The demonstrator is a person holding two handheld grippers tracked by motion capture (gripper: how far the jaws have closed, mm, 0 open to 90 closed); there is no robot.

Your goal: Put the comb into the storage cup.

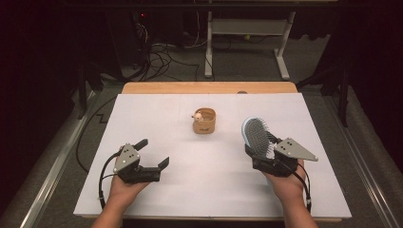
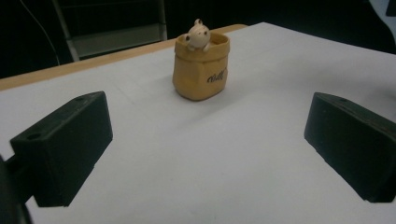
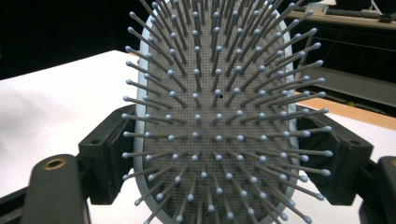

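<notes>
A light blue hairbrush (image 1: 257, 135) with a grey bristle pad stands in my right gripper (image 1: 263, 154), which is shut on it at the lower right of the table. In the right gripper view the hairbrush (image 3: 217, 112) faces the camera, both jaws pressed against the sides of its head. A small tan pouch-shaped holder (image 1: 205, 122) with a pale figurine at its rim sits at the table's middle. My left gripper (image 1: 153, 152) hovers at the lower left, open, nothing between its jaws. The holder (image 2: 201, 70) lies ahead of it, well beyond the jaws.
The white tabletop (image 1: 214, 190) lies on a wooden board whose far edge (image 1: 209, 88) shows. Beyond it stand a desk frame (image 1: 247, 42) and tangled cables (image 1: 161, 57) on a dark floor. Metal rails run along both sides.
</notes>
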